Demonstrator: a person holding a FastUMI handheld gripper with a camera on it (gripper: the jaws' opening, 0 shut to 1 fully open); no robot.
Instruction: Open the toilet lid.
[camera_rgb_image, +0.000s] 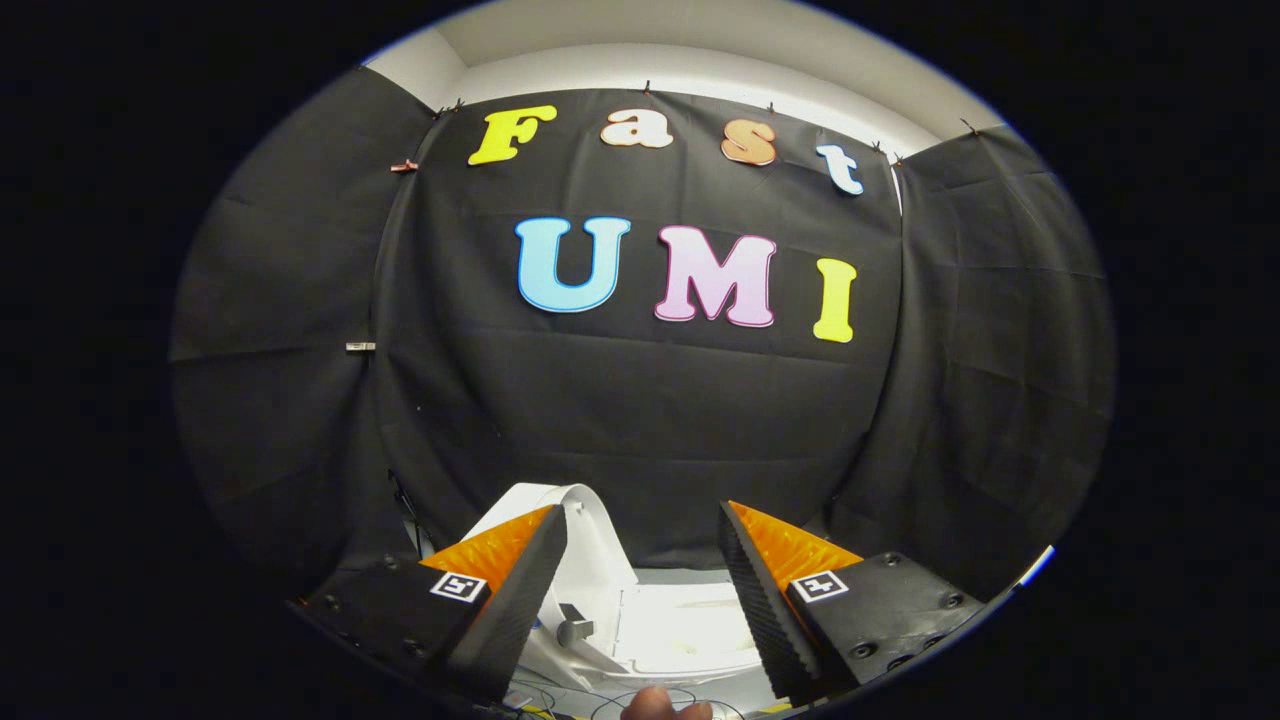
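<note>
**Lid check: claw clear of a raised lid**

Inspecting from my remote station, I take the toilet (660, 625) as the landmark. It sits low, below and just beyond the fingers. Its lid (590, 545) appears already raised, standing up at the toilet's left side, right behind the left finger (520, 590); part of it is hidden by that finger. A small grey fitting (575, 628) shows at the lid's foot, probably a hinge, though I cannot be sure.

Judgement: the opening looks largely done. To finish well, I would confirm that the lid rests stable past upright before backing off, and move the claw away slowly so neither finger clips the lid's edge and tips it back down.

Claw (640, 590): released, fingers spread wide, nothing between them. The right finger (765, 600) stands apart from the lid. Whether the left finger touches the lid I cannot tell.

A fingertip (665, 705) and some thin cables (560, 700) show nearer than the toilet.
</note>
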